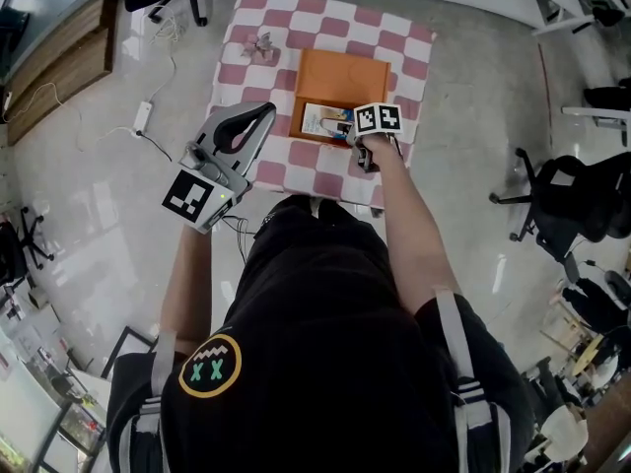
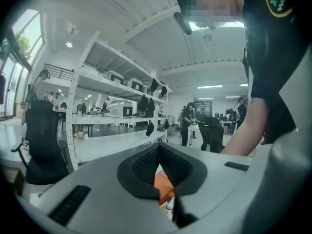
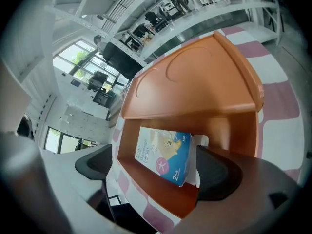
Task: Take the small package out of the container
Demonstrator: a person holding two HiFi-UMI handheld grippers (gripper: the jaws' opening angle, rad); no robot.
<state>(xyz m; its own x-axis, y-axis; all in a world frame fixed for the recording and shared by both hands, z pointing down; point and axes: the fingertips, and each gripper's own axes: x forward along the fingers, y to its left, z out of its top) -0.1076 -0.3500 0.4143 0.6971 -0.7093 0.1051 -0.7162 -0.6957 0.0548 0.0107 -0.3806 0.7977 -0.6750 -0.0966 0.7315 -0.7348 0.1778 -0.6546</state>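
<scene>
We see the small package [image 3: 163,155] lying inside the orange container [image 3: 229,126], at its 6 o'clock end, on the checkered bench [image 1: 325,28]. The right claw [image 3: 153,172] is open: one jaw is inside at the package's 3 o'clock, the other outside the wall at 9 o'clock. The left claw [image 2: 157,149] is closed and empty, at the container's 8 o'clock.
</scene>
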